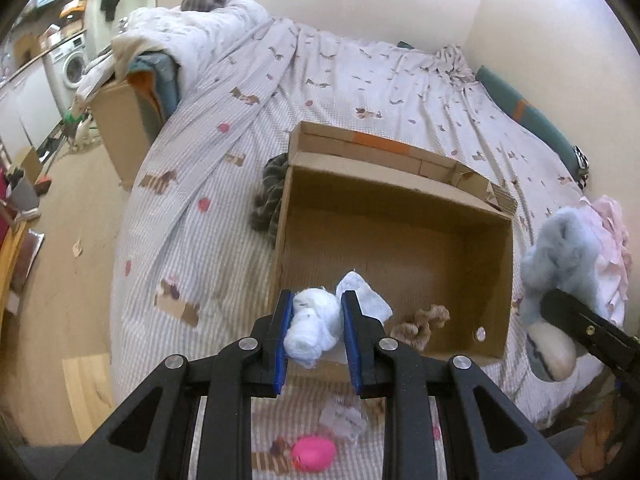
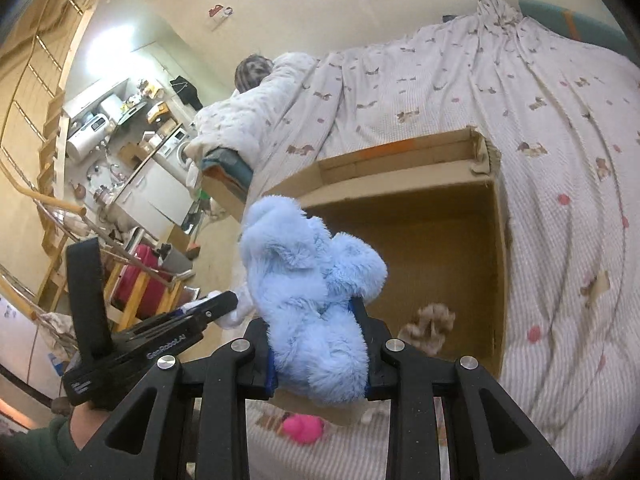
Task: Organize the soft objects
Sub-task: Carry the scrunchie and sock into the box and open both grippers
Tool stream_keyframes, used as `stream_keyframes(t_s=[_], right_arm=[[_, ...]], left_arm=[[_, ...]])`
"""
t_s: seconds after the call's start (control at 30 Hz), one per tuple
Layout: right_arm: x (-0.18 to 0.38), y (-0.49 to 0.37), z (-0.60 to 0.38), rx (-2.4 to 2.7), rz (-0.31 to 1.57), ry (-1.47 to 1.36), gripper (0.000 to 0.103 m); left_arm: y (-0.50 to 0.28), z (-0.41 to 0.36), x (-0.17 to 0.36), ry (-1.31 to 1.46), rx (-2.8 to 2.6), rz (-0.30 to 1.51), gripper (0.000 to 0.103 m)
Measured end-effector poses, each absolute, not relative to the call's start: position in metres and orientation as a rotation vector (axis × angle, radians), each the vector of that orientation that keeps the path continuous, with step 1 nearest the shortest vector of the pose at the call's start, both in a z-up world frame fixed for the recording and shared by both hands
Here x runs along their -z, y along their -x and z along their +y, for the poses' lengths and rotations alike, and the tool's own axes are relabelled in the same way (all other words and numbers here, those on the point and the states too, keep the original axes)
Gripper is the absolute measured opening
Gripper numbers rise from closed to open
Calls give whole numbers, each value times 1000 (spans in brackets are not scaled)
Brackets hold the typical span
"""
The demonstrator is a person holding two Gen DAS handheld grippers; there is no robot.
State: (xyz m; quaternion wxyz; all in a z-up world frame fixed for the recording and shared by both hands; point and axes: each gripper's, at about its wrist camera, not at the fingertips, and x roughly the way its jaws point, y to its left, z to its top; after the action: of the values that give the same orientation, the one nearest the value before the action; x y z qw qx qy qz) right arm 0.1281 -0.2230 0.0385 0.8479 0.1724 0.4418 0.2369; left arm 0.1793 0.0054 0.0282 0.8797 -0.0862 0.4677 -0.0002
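My left gripper [image 1: 316, 330] is shut on a balled white sock [image 1: 310, 326], held above the near edge of an open cardboard box [image 1: 400, 204] on the bed. My right gripper [image 2: 318, 344] is shut on a fluffy light-blue plush toy [image 2: 308, 280], also above the box's [image 2: 440, 240] near edge. In the left wrist view that plush toy [image 1: 560, 252] hangs at the right in the right gripper [image 1: 560, 308]. A small tan plush [image 1: 424, 322] lies on the box floor, next to a white cloth [image 1: 366, 294]. The left gripper [image 2: 230, 306] shows at the left of the right wrist view.
A pink ball [image 1: 314, 454] and a crumpled clear wrapper [image 1: 346, 420] lie on the striped bedsheet [image 1: 224, 184] below the grippers. A dark green cloth [image 1: 272, 192] sits left of the box. Pink fabric [image 1: 612, 232] lies at the right. A second cardboard box [image 1: 124, 120] stands beside the bed.
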Motion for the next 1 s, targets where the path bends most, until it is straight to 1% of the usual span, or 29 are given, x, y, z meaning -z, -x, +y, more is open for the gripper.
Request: stream_keyframes(t_s=[0.13, 0.23, 0.3, 0.37, 0.47, 0.73, 1.0], right_arm=[[-19, -150, -221, -475, 928, -336, 31], [-1, -153, -220, -428, 894, -261, 31], [10, -156, -217, -382, 904, -203, 31], [19, -161, -216, -382, 931, -224, 31], [29, -165, -211, -382, 970, -197, 31], [57, -175, -209, -349, 1087, -191, 31], [66, -182, -211, -320, 1117, -243, 31]], left_arm=[[-199, 1, -16, 147, 14, 990, 21], [-207, -2, 5, 97, 25, 958, 21], [-211, -3, 22, 88, 4, 995, 21], [-217, -3, 32, 138, 26, 1040, 21], [-221, -11, 33, 72, 17, 1025, 22], [-223, -22, 43, 27, 16, 1039, 22], [-227, -17, 55, 75, 33, 1080, 22]])
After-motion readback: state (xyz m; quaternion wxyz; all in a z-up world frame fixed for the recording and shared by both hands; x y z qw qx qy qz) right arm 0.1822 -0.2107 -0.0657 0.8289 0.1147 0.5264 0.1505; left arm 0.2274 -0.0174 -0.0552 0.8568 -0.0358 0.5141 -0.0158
